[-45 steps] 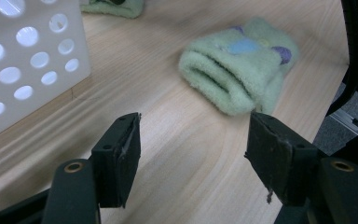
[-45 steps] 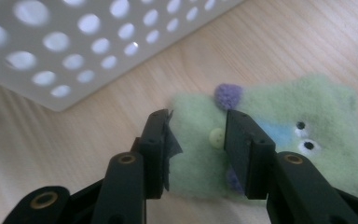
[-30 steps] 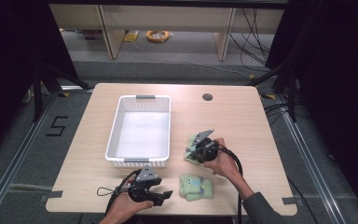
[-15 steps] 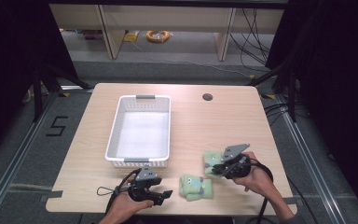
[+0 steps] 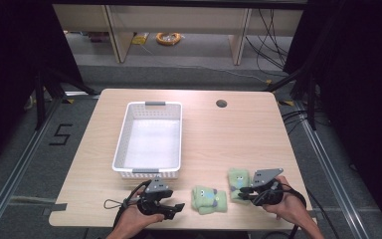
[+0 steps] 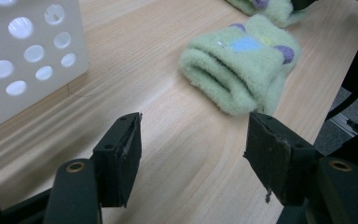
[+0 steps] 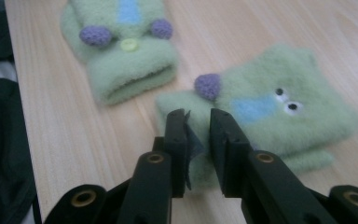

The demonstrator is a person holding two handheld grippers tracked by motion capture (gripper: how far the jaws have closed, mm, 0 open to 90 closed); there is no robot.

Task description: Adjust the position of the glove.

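The right claw (image 5: 244, 191) was held low over the bench (image 5: 229, 134) at its near right, the hand behind it at the edge. Its jaws had just been opening and stood narrowly apart, an edge of the right green sock (image 7: 270, 112) between them. The left claw (image 5: 175, 209), held level near the front edge, was kept wide and empty, aimed toward the other green sock (image 6: 242, 70) beside the white basket (image 5: 151, 174).

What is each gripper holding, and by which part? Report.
Nothing. The left gripper stands open over bare table; on the right gripper the fingers have just been opening, the green sock's edge loose between them.
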